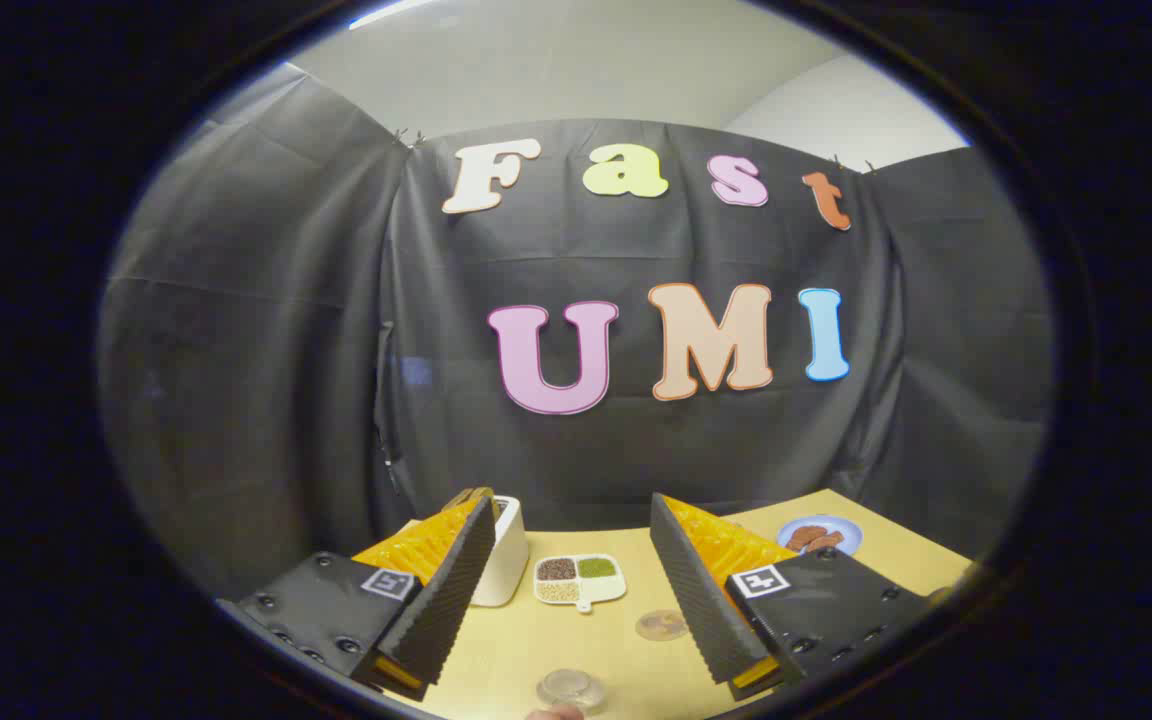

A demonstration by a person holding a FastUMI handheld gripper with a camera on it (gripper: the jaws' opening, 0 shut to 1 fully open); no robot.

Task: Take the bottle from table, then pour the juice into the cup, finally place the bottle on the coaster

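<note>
My gripper (571, 590) stood wide open, holding nothing. No label was legible. A clear cup (570, 688) sat between my fingers at the tabletop's (536, 640) near edge; coaster (661, 625) just beyond.

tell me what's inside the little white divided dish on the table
The white divided dish, beyond the open claw, holds three fillings: something dark brown, something green and something pale and grainy. What they are is too small to tell.

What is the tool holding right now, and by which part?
Nothing. The tool is open, with only bare yellow wooden table between its black ribbed fingers.
</note>
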